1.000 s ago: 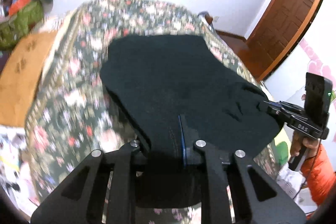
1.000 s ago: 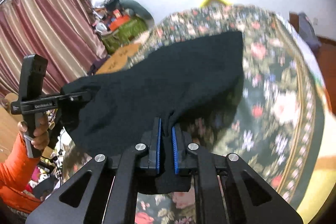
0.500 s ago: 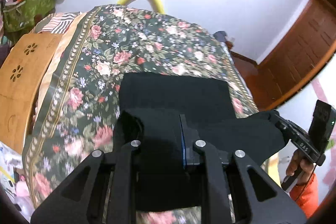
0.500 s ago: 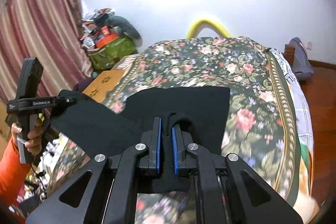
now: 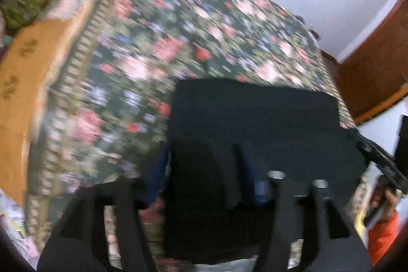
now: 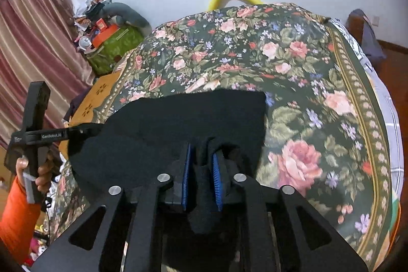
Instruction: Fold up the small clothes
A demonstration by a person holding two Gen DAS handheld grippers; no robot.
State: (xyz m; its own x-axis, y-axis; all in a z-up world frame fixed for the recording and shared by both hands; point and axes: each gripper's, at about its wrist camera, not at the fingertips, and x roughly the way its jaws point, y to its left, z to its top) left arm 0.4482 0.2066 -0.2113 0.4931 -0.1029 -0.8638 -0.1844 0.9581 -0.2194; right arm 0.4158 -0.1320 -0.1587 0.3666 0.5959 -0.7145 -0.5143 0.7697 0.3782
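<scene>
Presently the black cloth (image 6: 193, 116) lies flat on the floral bed (image 6: 301, 83); right gripper (image 6: 201, 182), nearly closed, pinches a near-edge bunch, likely to drag a fold; left gripper (image 5: 201, 182) blurred, its jaws seemingly parted around cloth; grip uncertain.
</scene>
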